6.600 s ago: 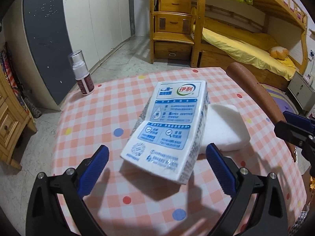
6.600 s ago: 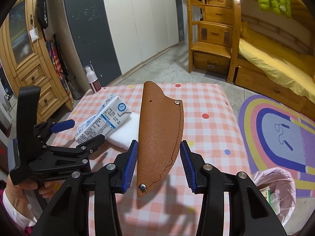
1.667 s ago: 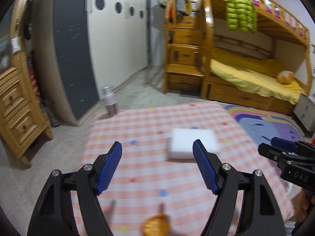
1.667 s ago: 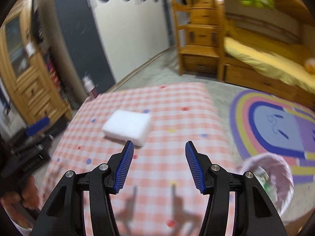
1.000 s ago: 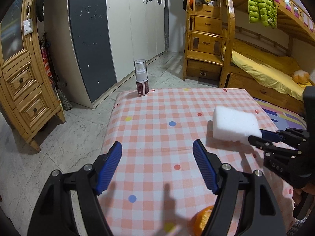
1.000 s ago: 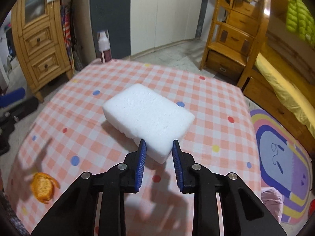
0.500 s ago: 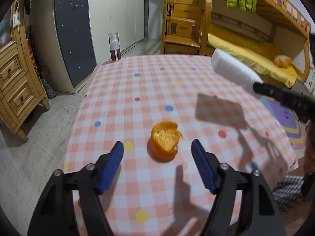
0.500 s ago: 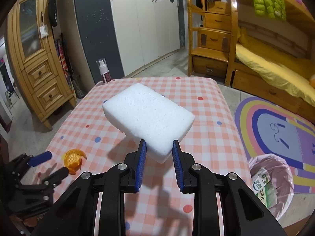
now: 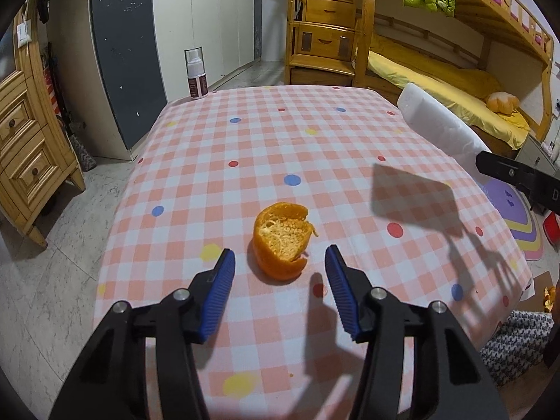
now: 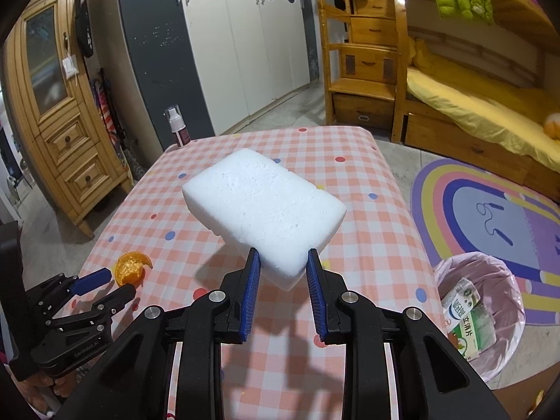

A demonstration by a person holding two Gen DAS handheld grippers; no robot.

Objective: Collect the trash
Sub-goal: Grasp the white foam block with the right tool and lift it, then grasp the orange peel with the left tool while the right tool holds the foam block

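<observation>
— Any writing to read?
— "GenRobot.AI" on the left gripper [image 10: 101, 285]; the carton [image 10: 467, 318] in the pink bin [image 10: 451, 269] has print too small to read.
— The trash?
— One orange peel [image 9: 281, 241] — hollow, pith up — on the checked table [image 9: 315, 133], between the left jaws, closing but not touching. One white foam block [image 10: 262, 206], pitted, clamped in the right gripper [image 10: 282, 292] above the table.
</observation>
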